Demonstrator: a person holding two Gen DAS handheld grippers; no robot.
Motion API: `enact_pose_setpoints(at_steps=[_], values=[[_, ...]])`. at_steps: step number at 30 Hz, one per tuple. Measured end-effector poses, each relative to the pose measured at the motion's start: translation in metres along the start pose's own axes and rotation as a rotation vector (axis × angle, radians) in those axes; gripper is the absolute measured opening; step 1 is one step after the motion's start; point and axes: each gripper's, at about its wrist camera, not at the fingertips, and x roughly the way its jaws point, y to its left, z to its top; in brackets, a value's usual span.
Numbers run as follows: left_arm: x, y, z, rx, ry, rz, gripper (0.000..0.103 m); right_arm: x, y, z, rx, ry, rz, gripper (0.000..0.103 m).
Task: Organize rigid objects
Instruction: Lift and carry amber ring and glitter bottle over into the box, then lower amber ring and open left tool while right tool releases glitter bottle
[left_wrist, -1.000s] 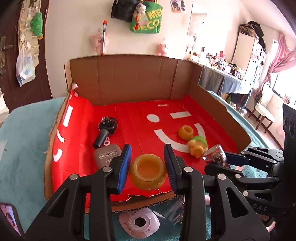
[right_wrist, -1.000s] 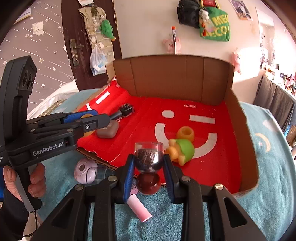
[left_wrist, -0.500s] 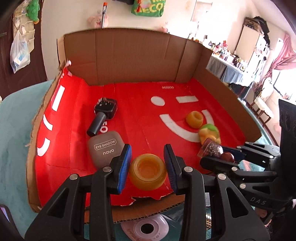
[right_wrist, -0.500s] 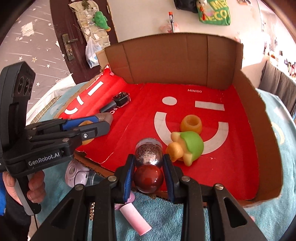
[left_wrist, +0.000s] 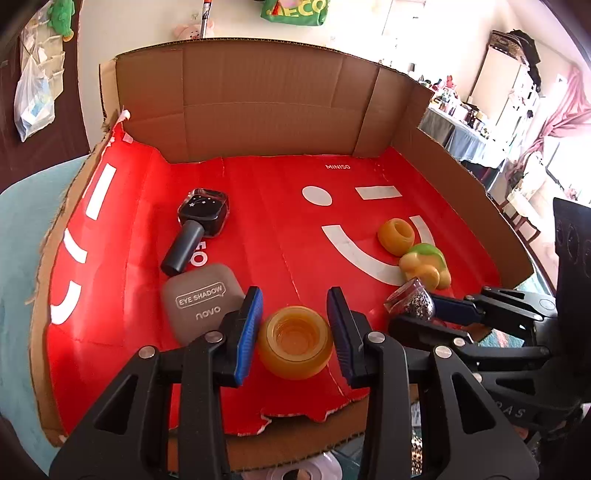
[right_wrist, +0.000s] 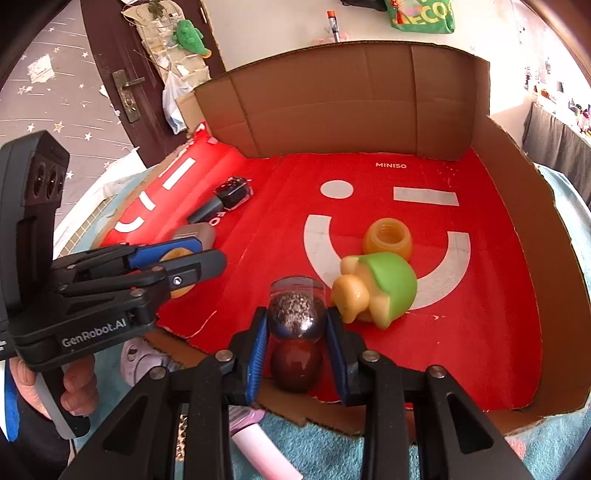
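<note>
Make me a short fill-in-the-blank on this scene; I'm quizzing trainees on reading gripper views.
1. The left gripper holds a round ____ jar.
2. The glitter bottle with the dark red round cap sits between the fingers of the ____ gripper.
3. The grey case on the red floor reads "EYE ____".
4. The toy beside the right gripper has a ____ shell.

Missing words: yellow; right; SHADOW; green

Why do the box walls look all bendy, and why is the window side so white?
Left wrist view: the fisheye lens bows the cardboard box, and daylight at the window washes out to white. Right wrist view: the same bowing, a bright glare spot on the glitter bottle, dark corners around the round picture; the wall at the right edge is washed out too.
</note>
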Motion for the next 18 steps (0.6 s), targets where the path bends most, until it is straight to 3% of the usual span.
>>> enact_pose_setpoints(at_steps=[8,18], values=[[0.012,-0.005,0.004,0.022,0.001,0.038,0.034,0.0,0.007,0.003,-0.044,-0.012,-0.056,0.033],[0.018,-0.007,0.008,0.029,-0.009,0.068,0.034,0.01,0.005,0.007,-0.037,-0.007,-0.059,0.033]])
